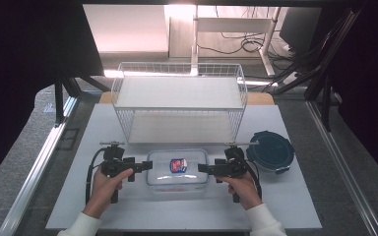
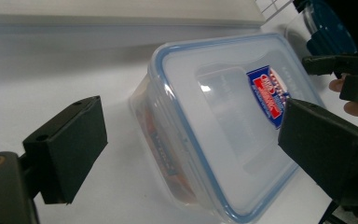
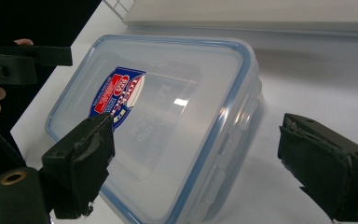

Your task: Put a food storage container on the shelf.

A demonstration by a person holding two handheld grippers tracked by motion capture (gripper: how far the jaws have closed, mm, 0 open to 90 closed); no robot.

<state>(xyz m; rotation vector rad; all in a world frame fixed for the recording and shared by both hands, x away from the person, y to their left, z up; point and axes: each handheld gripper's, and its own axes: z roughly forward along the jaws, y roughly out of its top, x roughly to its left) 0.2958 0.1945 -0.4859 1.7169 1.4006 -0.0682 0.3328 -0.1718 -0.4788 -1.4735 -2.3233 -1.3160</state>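
Observation:
A clear rectangular food box with a blue-rimmed lid and a red and blue sticker lies on the white table, near its front edge. My left gripper stands at the box's left end and my right gripper at its right end, both level and pointing at each other. In the left gripper view the box lies between the wide-apart jaws of the left gripper, with a gap at the left jaw. The right gripper view shows the box likewise between the spread jaws of the right gripper, clear of the right jaw.
A white wire rack with two shelves stands just behind the box. To the right of my right hand sits a round dark blue lidded container. The white table has bare room along its front and left side.

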